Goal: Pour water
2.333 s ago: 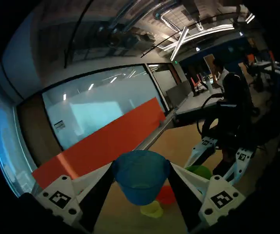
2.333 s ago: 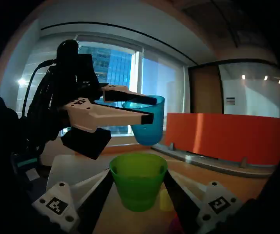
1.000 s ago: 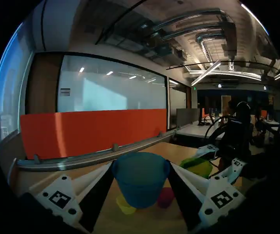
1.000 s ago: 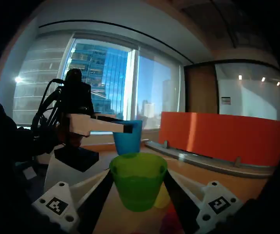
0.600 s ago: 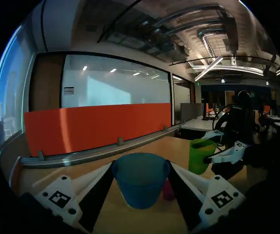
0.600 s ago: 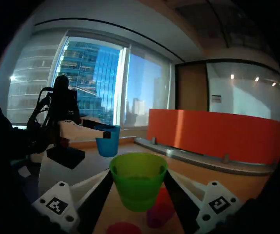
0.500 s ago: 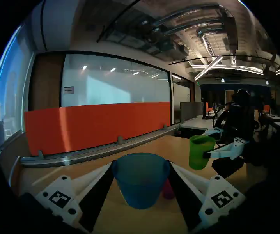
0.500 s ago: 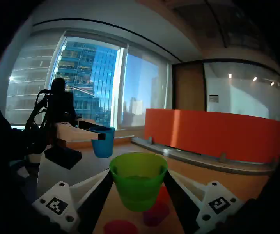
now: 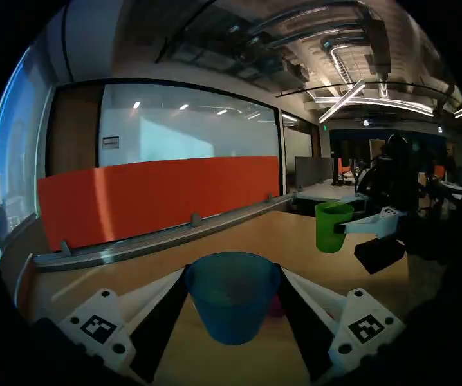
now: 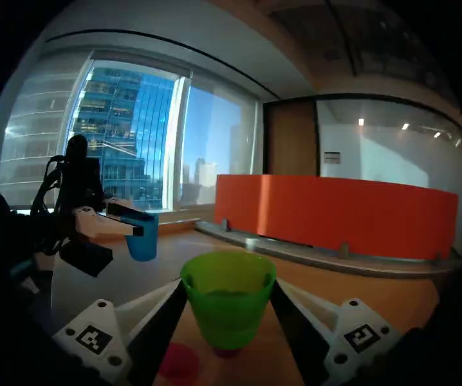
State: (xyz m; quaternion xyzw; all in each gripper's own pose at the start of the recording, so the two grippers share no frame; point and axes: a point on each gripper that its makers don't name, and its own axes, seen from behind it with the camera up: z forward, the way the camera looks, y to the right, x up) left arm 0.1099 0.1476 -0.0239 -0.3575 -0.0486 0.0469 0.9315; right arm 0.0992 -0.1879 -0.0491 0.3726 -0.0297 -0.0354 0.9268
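My left gripper (image 9: 232, 278) pinches the blue cup (image 9: 233, 305) upright, bottom centre of its view. My right gripper (image 10: 228, 278) clamps the green cup (image 10: 228, 312) upright, low centre; the cups sit well apart.

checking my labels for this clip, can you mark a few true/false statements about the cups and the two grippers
1. The left gripper has a blue cup between its fingers. True.
2. The right gripper holds a yellow cup. False: it holds a green cup.
3. Both held cups are upright. True.
4. The green cup is tipped over the blue cup. False: the two cups are apart, each off to the other's side.
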